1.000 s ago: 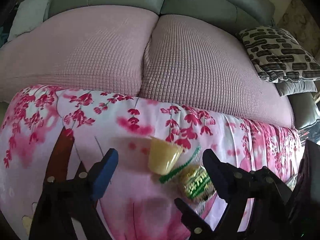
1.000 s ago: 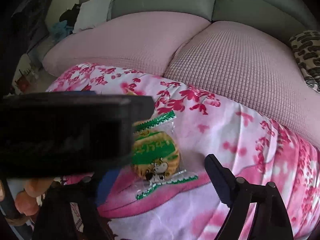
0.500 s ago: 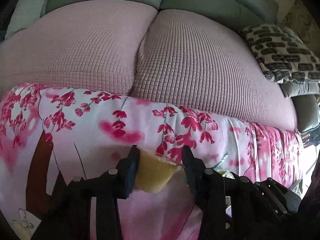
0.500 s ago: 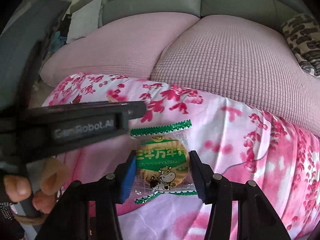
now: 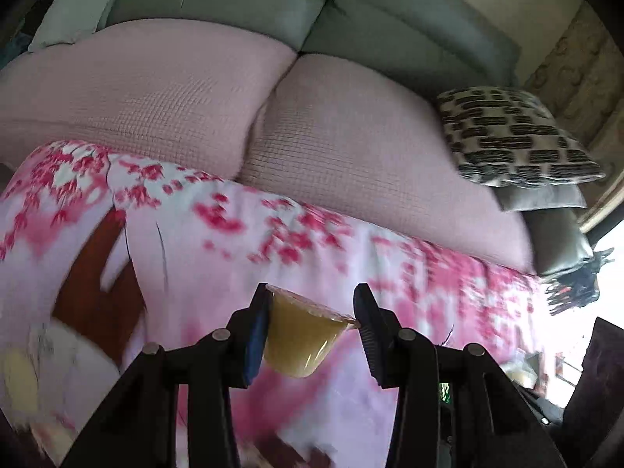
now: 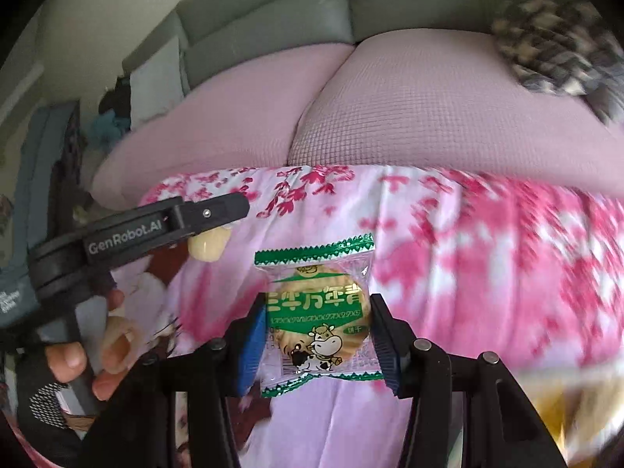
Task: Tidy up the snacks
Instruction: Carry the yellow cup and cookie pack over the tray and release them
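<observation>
My left gripper (image 5: 310, 318) is shut on a yellow jelly cup (image 5: 302, 341) and holds it tilted above the pink blossom-print cloth (image 5: 218, 257). My right gripper (image 6: 316, 335) is shut on a clear-wrapped biscuit packet (image 6: 318, 312) with green edges and a cartoon cow, held above the cloth (image 6: 487, 273). In the right wrist view the left gripper (image 6: 218, 214) shows at the left with the jelly cup (image 6: 206, 247) in it and a hand (image 6: 78, 358) on its handle.
A pink textured sofa seat (image 5: 351, 136) with grey back cushions (image 5: 390, 19) lies beyond the cloth. A black-and-white patterned pillow (image 5: 511, 136) sits at the right. Some blurred yellowish things (image 6: 565, 397) show at the lower right of the right wrist view.
Both grippers closed, the left on the jelly cup and the right on the biscuit packet, then lifted them off the cloth. The views tilted upward and blurred.
</observation>
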### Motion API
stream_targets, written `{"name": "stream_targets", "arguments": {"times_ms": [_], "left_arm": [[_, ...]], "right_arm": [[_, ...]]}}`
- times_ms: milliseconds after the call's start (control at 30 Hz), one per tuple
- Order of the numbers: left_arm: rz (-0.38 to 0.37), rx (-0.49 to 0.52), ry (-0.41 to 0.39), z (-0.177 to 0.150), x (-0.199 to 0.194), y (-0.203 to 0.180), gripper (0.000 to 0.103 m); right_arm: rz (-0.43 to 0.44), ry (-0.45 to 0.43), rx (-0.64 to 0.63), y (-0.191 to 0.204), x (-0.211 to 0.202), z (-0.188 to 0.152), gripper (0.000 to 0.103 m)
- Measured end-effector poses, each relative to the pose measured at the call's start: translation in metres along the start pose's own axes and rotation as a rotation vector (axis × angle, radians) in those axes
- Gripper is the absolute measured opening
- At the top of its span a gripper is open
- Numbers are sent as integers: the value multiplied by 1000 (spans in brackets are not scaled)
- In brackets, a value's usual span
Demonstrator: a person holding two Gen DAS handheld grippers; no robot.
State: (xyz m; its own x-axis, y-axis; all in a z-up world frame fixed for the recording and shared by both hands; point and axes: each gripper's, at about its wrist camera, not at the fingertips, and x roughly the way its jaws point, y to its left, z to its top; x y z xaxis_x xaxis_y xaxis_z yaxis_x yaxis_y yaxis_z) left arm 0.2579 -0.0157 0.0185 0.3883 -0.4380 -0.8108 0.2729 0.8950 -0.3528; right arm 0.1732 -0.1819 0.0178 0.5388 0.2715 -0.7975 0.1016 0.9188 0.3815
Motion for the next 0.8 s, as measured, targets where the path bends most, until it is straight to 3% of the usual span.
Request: {"name": "stream_targets", "arguments": {"times_ms": [200,367,600,733,800], "left_arm": [[-86,22,5,-61,-49,-60,44],[-178,70,26,-119,-67,-121,44],[-202,216,132,-173,-48,-198,45],[-191,248,181,-187,-29,-221,45],[-197,242,186,-190,-28,-224,54]], "right_arm": [[-23,-41,141,-36,-88,-59,53],[-127,-104,223,-81,-160,-118,53],[-271,-91,333,-149,-199,-172,53],[-274,-79,376,-170,-198,-181,53],[-270,-63,371,-173,-196,-182,53]]}}
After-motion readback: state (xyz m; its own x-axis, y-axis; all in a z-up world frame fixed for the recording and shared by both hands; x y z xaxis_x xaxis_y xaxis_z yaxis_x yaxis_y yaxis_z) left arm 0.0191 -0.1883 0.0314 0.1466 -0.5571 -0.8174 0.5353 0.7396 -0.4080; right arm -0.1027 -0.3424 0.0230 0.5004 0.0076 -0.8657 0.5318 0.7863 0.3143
